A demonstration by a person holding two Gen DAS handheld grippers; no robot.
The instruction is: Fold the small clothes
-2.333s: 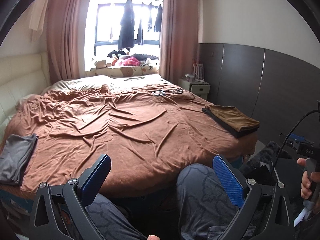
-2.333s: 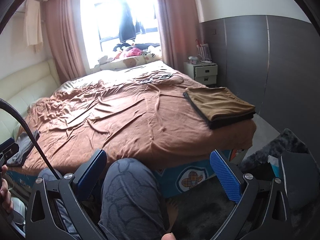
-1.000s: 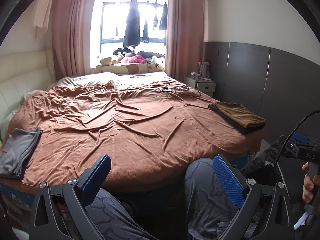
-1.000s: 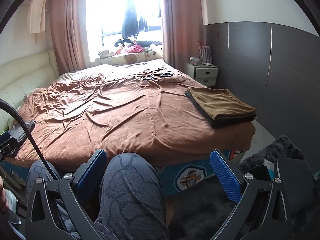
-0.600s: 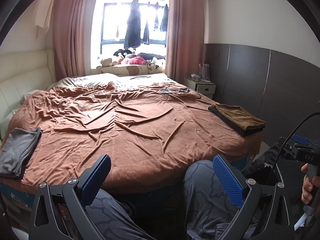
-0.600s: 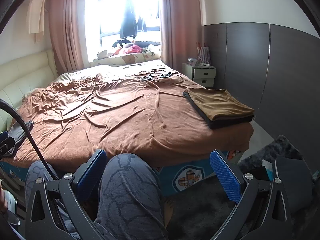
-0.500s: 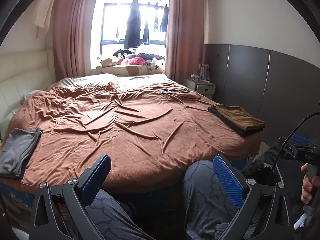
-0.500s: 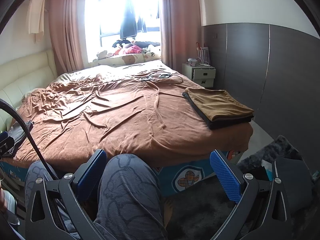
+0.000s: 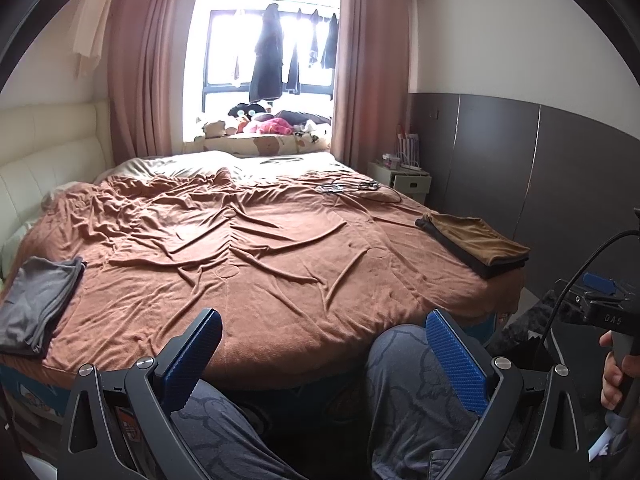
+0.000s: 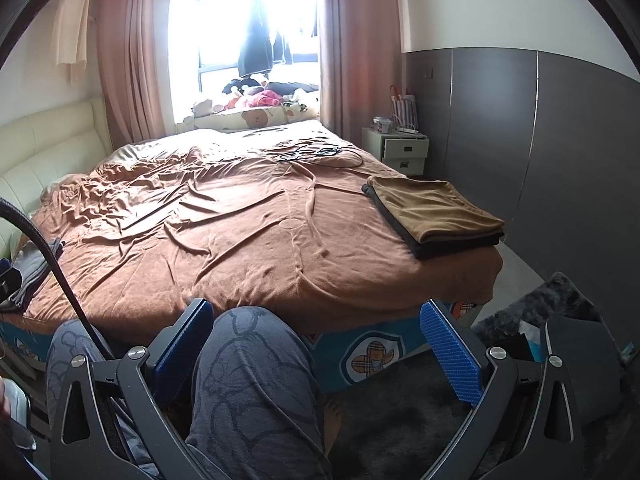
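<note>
Left wrist view has barely shifted: your left gripper (image 9: 322, 354) and right gripper (image 10: 314, 342) stay wide open, empty; gray folded clothes (image 9: 36, 304) lie lower left, brown stack (image 9: 476, 242) right, unreached.

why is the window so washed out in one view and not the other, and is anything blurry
Right wrist view: the window is blown out by backlight, and the hanging clothes dissolve in glare. Left wrist view: exposure is gentler, so the window frame and hanging clothes read clearly. Both views: fisheye bends the bed edge and walls; no obvious motion blur.
</note>
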